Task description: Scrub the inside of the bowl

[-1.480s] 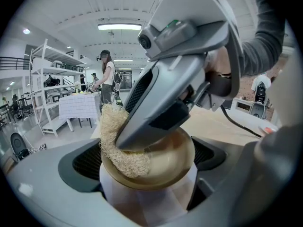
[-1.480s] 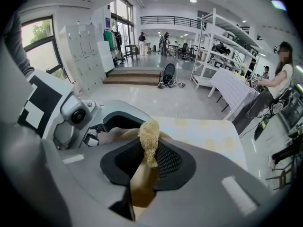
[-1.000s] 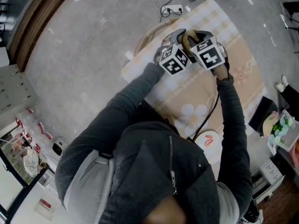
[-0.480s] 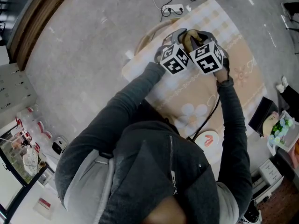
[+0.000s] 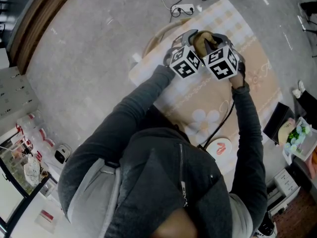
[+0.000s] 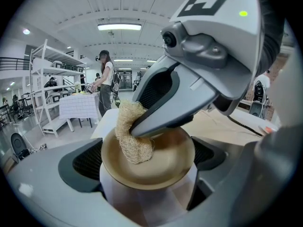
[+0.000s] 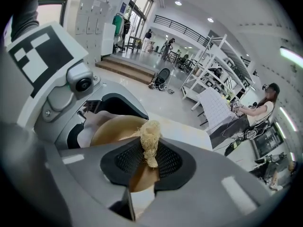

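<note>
**Bowl clamped left, scrubber in it right**

My left gripper point(image 6: 147, 161) was clenched on the bowl point(image 6: 165, 170). One pad sat on each side of its wall just under the rim, and the mouth was tilted toward that camera. The bowl was tan inside and paler outside. I held it over the beige patterned cloth point(image 5: 218, 103). The head view didn't show whether it touched the cloth.

My right gripper point(image 7: 150, 162) was pinched tight on the loofah scrubber point(image 7: 150, 138). The jaws were together on its lower end, and the fibre tuft stuck out past the tips.

In the left gripper view, the right jaws came in from the upper right and over the rim. They pressed the scrubber against the inner wall on the left side of the bowl. The top of the scrubber stood above the rim there.

In the head view, the two marker cubes point(image 5: 184, 63) sat side by side, nearly touching, toward the far end of the cloth. My grey sleeves point(image 5: 148, 113) reached out to them. A white power strip point(image 5: 182, 9) lay on the floor point(image 5: 99, 58) just beyond the cloth.

The background in the left gripper view showed white shelving point(image 6: 52, 79) and a person point(image 6: 105, 86) standing beside it.
</note>
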